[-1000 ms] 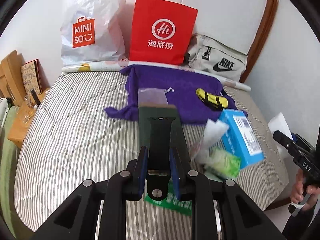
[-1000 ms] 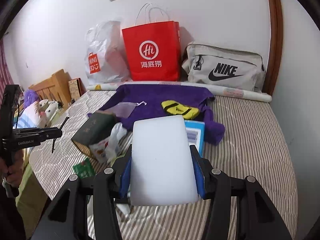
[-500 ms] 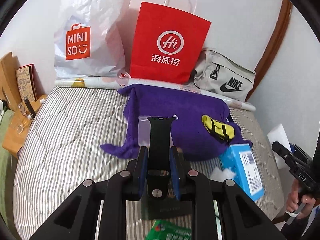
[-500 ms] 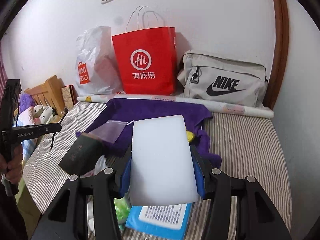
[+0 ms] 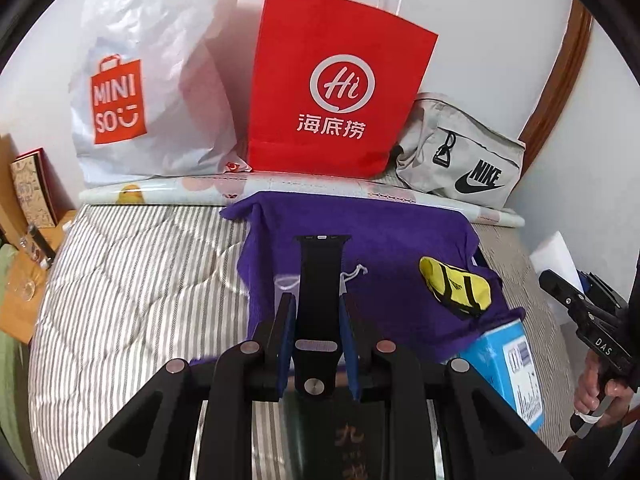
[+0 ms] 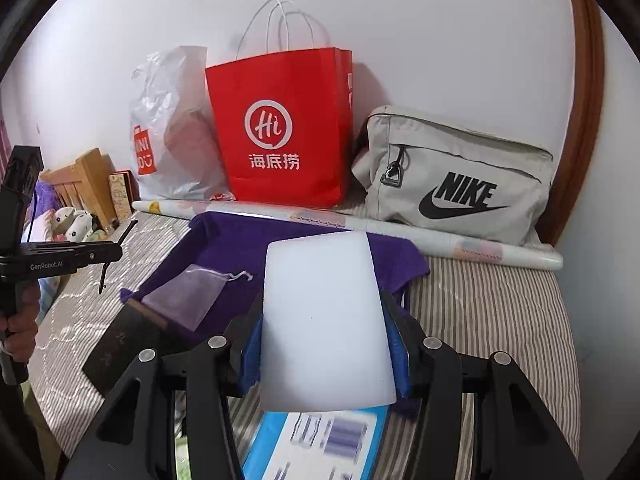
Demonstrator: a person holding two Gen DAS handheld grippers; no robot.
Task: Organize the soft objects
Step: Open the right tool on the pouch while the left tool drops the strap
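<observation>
Matt black rubbery watch strap [image 5: 320, 292] showing a metal stud, smooth matt white foam block [image 6: 326, 328], glossy red paper bag [image 5: 336, 84], crinkled shiny plastic bag [image 5: 152, 80], fuzzy purple cloth [image 5: 384, 248] lying on striped quilted bedspread [image 5: 132, 280], grey canvas pouch [image 6: 460, 176] far right.

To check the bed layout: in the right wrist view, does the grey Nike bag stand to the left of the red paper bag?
No, the grey Nike bag stands to the right of the red paper bag.

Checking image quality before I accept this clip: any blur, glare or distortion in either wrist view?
Left wrist: sharp overall; fisheye bends the door frame, dark corners. Right wrist: blue box at the bottom edge is blurred, its label unreadable; white block held close hides the middle; bags sharp. No strong glare in either.
</observation>
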